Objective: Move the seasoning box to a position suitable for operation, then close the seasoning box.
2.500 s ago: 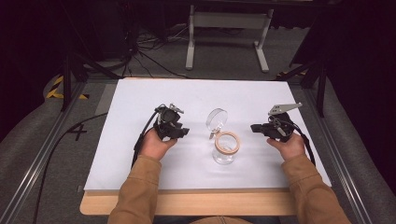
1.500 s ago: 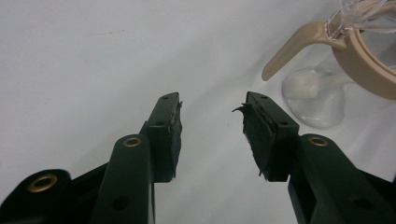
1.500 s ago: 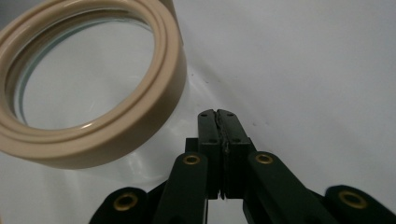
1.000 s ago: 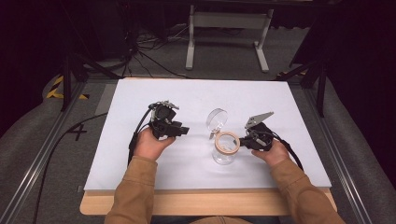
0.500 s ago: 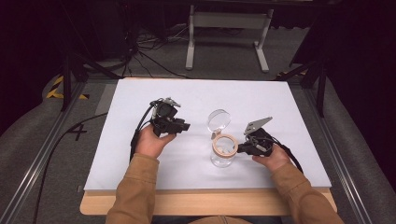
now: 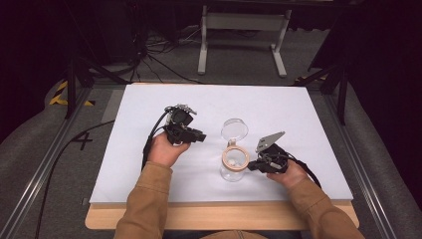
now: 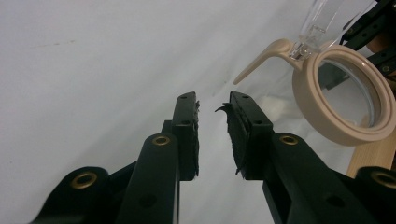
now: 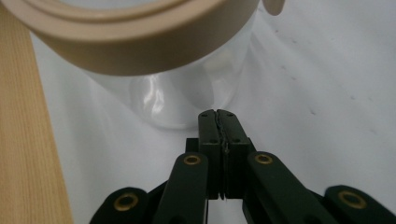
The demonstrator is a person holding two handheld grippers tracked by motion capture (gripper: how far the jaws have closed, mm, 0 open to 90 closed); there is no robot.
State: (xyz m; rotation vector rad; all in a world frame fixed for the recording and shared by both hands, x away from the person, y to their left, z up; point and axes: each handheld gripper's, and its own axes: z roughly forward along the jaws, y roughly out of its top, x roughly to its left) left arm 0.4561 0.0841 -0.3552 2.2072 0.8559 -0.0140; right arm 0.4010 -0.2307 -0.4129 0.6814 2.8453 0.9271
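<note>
Holding my right gripper low against the side of a clear glass jar with a beige ring collar, I am keeping its jaws pressed fully together on nothing, tips just beside the jar's lower wall. The jar is standing upright on the white table sheet, slightly nearer my edge than the middle, its hinged clear lid tipped open behind it. My left gripper is hovering to the jar's left, jaws parted and empty. I am judging the glass rigid, smooth, likely slippery and breakable; the beige collar or its clasp seems the surer hold. Whether anything is lying inside the jar I cannot tell through the glare.
</note>
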